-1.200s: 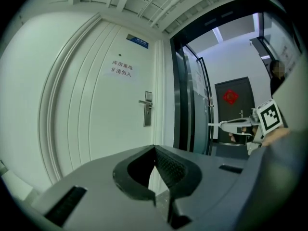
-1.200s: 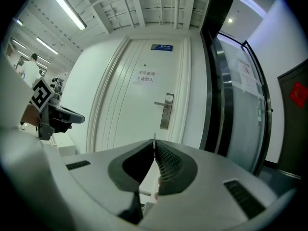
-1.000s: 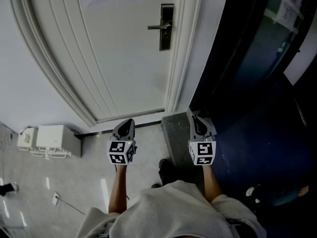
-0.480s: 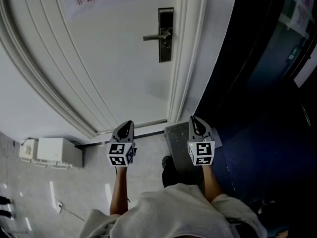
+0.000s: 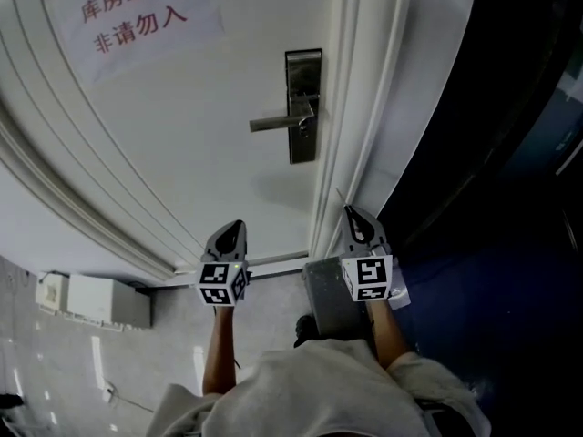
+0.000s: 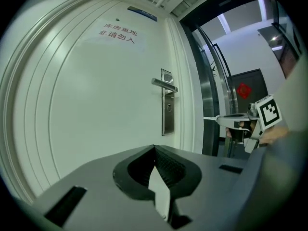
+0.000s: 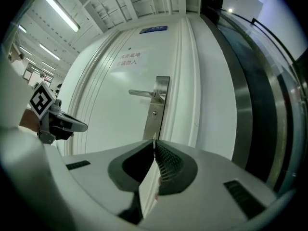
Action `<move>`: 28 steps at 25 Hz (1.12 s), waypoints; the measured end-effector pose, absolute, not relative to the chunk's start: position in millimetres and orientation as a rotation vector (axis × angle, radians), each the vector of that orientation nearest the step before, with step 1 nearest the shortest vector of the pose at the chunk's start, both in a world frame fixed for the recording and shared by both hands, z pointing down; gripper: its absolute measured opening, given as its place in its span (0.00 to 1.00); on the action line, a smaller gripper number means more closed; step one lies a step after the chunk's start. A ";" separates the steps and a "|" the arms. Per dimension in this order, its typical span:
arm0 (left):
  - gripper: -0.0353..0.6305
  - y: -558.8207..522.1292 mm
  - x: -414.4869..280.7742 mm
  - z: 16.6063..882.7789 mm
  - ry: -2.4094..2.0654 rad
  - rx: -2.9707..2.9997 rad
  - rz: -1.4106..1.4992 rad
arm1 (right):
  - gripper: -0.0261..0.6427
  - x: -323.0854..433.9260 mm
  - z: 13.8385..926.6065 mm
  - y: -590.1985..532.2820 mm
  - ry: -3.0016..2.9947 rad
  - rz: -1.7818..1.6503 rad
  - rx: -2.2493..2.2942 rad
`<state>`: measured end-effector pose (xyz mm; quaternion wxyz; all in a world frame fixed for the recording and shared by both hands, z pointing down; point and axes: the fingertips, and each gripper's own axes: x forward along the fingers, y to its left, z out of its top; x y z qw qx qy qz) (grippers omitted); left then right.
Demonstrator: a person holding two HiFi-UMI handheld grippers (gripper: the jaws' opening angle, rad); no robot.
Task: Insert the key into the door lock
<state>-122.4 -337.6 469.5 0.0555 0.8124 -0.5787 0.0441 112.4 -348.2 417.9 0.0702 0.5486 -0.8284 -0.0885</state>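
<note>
A white door (image 5: 182,144) carries a steel lock plate (image 5: 302,106) with a lever handle (image 5: 281,122). The keyhole (image 7: 154,113) sits below the handle on that plate (image 6: 167,109). My right gripper (image 5: 352,211) is shut on a thin key (image 5: 342,197), whose tip points at the door frame, below the lock and short of the door. From the left gripper view the key (image 6: 210,118) juts out of the right gripper (image 6: 222,120). My left gripper (image 5: 239,225) is level beside it, to the left, shut and empty, its jaws meeting at the tip (image 6: 155,147).
A paper sign with red characters (image 5: 137,12) hangs on the door. The door frame (image 5: 351,153) borders a dark glass wall (image 5: 492,153) at right. On the floor lie a white box (image 5: 100,300) at left and a grey block (image 5: 326,300) by my feet.
Both grippers have travelled toward the door, which now fills more of the head view. The lock and handle sit lower and larger. Both grippers' jaws have stayed together.
</note>
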 end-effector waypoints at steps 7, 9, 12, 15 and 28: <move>0.08 -417.3 -111.5 453.0 -1.790 2.474 0.132 | 0.08 109.5 401.9 -425.4 -2.558 -0.287 1.610; 0.08 -432.3 -110.8 450.0 -1.802 2.472 0.132 | 0.08 106.5 396.8 -438.7 -2.583 -0.296 1.592; 0.08 -448.3 -110.3 447.2 -1.806 2.470 0.124 | 0.08 99.2 389.6 -452.6 -2.608 -0.323 1.566; 0.08 -454.7 -111.3 447.8 -1.810 2.460 0.115 | 0.08 94.0 389.3 -459.3 -2.612 -0.331 1.548; 0.08 -456.7 -138.5 447.8 -1.795 2.488 0.154 | 0.08 84.9 398.0 -461.9 -2.541 -0.300 1.624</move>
